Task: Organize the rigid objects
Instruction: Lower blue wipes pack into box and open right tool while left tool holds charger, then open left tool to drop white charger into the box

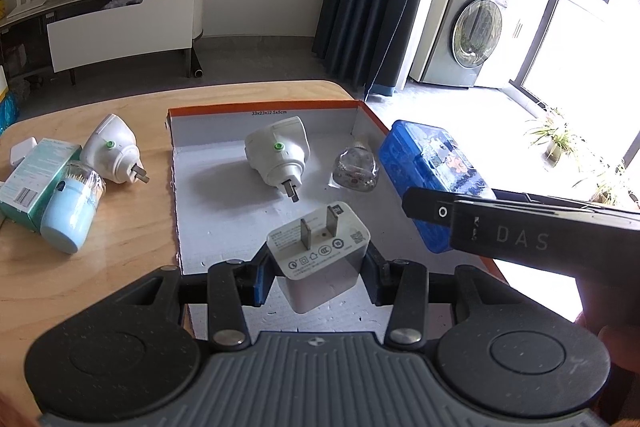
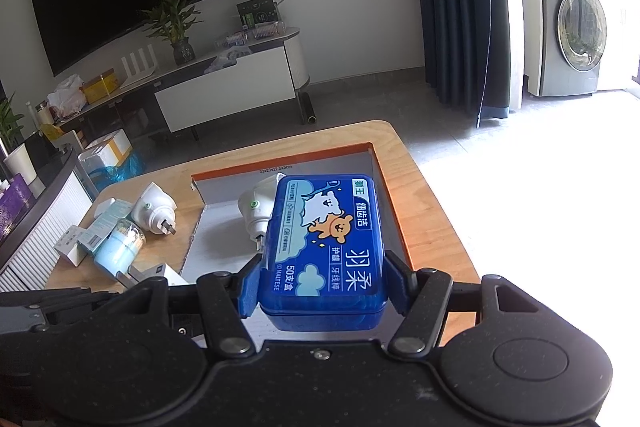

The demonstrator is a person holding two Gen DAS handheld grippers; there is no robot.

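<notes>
At the lower centre of the left wrist view, a white charger (image 1: 320, 259) with its two prongs pointing up is clamped between the blue pads of the left gripper (image 1: 318, 273), above the near part of the shallow box (image 1: 256, 107) with the orange rim. At the lower centre of the right wrist view, a blue floss box (image 2: 326, 247) is gripped at its near end by the right gripper (image 2: 322, 291) and is held over the right side of the same box; whether either item touches the floor of the box cannot be told.

Two things are judged as already sorted: a white plug-in device (image 1: 276, 151) and a small clear bottle (image 1: 356, 169) lie near the far wall of the box. Four items are left outside on the wooden table (image 1: 120, 235), at the left of the frame: a second plug-in device (image 1: 112, 149), a pale blue cotton swab jar (image 1: 70, 211), a teal carton (image 1: 30, 183) and a small white adapter (image 1: 22, 151). The task is judged roughly half done, with both held items not yet set down.
</notes>
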